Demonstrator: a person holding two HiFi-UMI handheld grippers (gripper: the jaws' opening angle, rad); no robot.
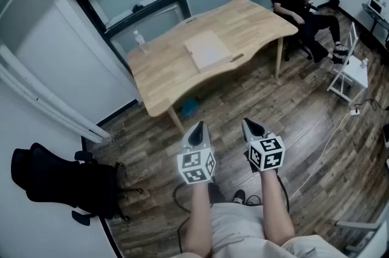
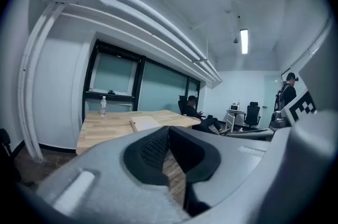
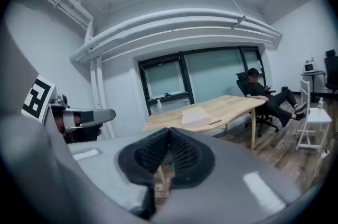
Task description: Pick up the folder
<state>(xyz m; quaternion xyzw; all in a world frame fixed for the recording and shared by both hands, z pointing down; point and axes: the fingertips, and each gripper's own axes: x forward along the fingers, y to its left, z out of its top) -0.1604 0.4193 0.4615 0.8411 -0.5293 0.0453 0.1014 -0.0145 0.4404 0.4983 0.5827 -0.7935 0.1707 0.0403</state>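
Folder x1 (image 1: 208,48) & bottle x1 (image 1: 140,39) on table (image 1: 164,71); left tool (image 1: 199,127), right tool (image 1: 250,126) both pinched closed, empty.

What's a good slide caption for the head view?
Left gripper and right gripper, both shut and empty, point toward the wooden table where the folder lies untouched.

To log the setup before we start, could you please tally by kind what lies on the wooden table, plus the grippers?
folder: 1
plastic bottle: 1
grippers: 2 (left gripper, right gripper, both shut and empty)
Total: 4
Two small dark marks on the table are too small to identify and are not counted.
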